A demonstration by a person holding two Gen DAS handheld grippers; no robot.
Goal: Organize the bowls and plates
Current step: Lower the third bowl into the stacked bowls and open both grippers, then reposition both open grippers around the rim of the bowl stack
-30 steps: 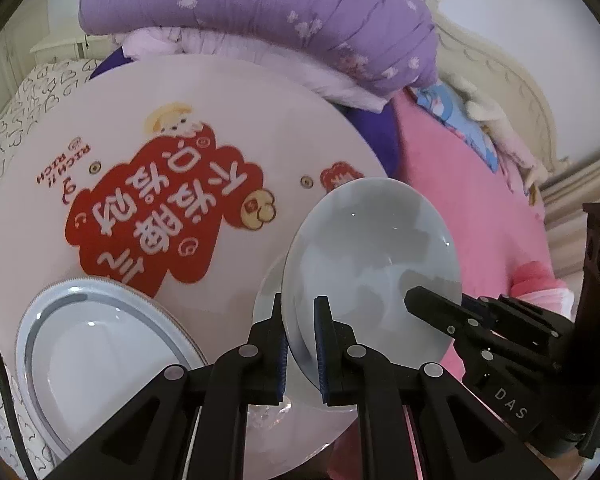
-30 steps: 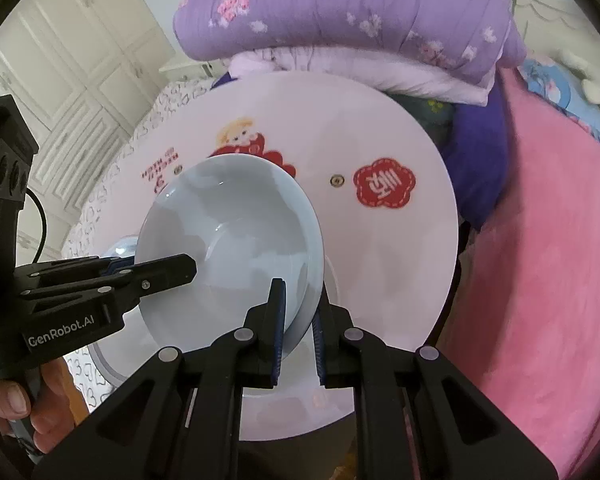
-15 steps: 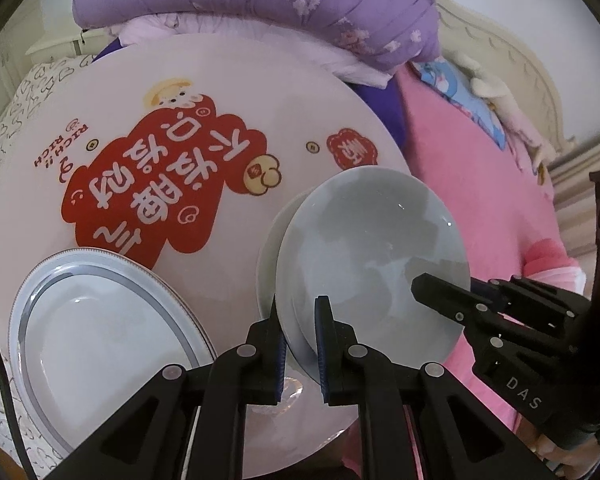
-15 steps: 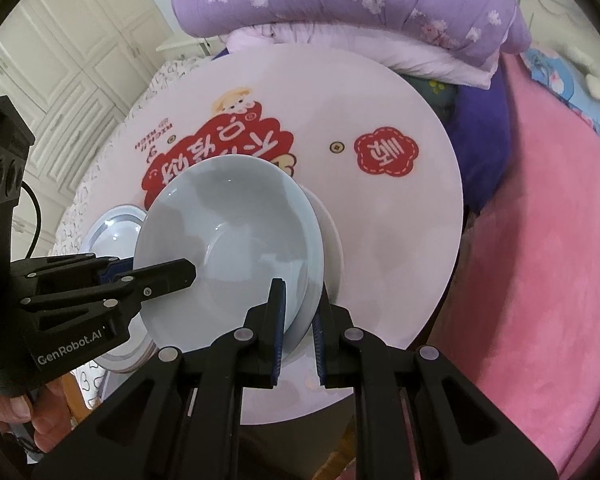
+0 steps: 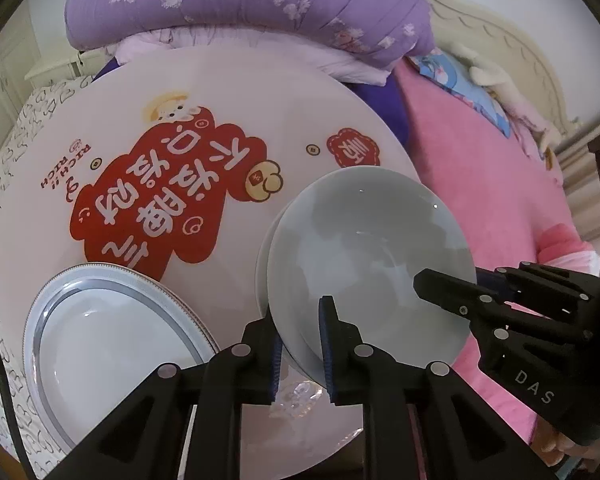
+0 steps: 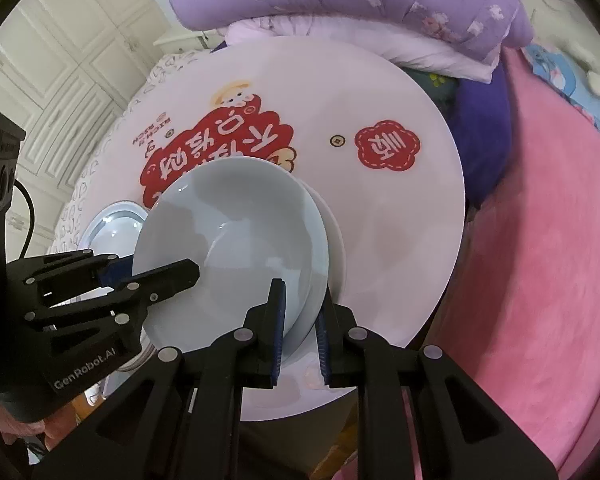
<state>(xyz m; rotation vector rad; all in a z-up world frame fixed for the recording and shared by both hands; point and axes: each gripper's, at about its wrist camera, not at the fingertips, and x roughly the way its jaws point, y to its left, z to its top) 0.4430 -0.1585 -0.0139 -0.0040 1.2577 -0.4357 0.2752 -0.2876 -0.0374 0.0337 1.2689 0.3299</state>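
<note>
A pale blue-grey bowl (image 5: 364, 248) (image 6: 228, 248) rests nested on a white dish (image 5: 262, 256) (image 6: 336, 240) near the front of the round table (image 5: 260, 100). My left gripper (image 5: 300, 340) (image 6: 164, 270) straddles the bowl's left rim. My right gripper (image 6: 300, 320) (image 5: 448, 280) straddles the opposite rim. The jaws of both are opening, with the rim still between the pads and a little slack showing. A silver-rimmed plate (image 5: 112, 344) (image 6: 116, 224) lies on the table to the left of the bowl.
The table top (image 6: 400, 220) bears a red printed design. Folded purple and white quilts (image 5: 260, 0) lie behind it. A pink blanket (image 5: 480, 180) covers the bed on the right. White cupboard doors (image 6: 60, 60) stand at the far left.
The bowl has come down level onto the white dish. Both pairs of jaws have widened a little around its rim.
</note>
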